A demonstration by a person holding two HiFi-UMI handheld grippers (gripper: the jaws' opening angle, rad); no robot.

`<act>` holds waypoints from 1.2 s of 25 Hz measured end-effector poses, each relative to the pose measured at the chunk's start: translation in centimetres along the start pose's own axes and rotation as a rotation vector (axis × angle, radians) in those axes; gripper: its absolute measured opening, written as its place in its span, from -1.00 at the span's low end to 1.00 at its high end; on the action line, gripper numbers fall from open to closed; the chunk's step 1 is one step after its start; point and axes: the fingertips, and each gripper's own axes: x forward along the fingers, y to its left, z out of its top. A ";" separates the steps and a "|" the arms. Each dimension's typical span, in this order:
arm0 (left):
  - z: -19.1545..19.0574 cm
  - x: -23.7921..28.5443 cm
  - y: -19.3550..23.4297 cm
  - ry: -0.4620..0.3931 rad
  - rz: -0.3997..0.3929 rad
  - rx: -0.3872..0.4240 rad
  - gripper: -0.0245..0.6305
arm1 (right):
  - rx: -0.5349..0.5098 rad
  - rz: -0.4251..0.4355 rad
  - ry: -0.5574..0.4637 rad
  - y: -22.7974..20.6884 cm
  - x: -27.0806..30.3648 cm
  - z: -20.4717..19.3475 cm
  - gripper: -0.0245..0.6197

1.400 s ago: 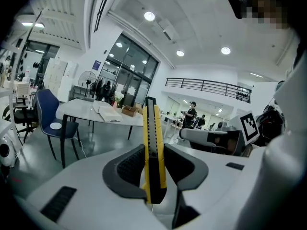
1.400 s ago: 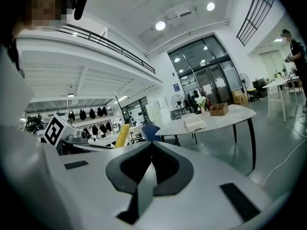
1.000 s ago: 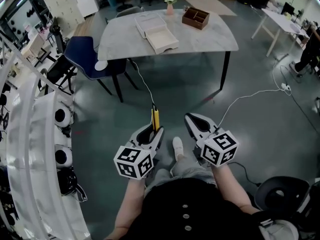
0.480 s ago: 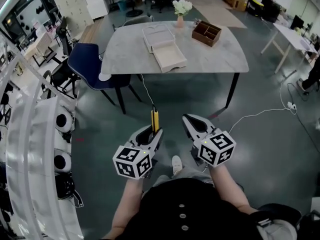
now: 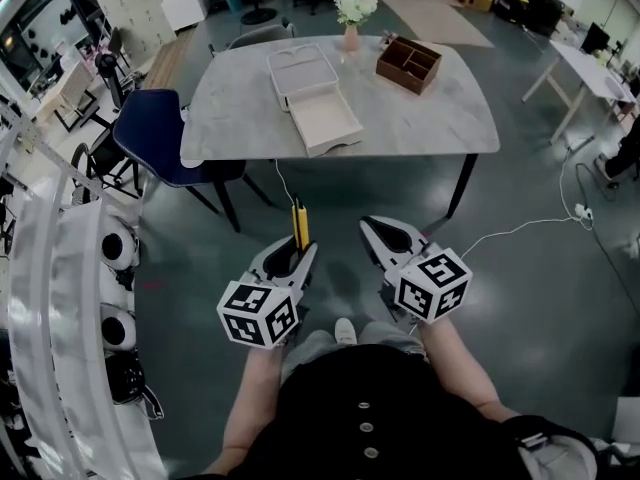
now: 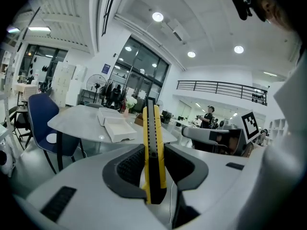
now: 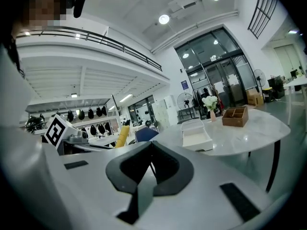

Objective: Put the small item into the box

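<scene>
Left gripper jaws on one knife

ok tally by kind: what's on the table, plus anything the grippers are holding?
White open box: 1
Brown wooden organiser: 1
Vase of flowers: 1
Yellow utility knife, clamped in the left gripper: 1
Total: 4
The right gripper holds nothing.
</scene>
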 end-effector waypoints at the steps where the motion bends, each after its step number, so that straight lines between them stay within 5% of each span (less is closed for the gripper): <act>1: 0.0 0.6 0.1 0.005 -0.001 -0.002 -0.50 | 0.006 0.000 0.004 -0.6 0.4 -0.1 -0.91; 30: 4.1 10.2 8.7 0.022 0.045 -0.034 -0.50 | 0.082 -0.052 0.040 -9.6 8.9 0.5 -0.91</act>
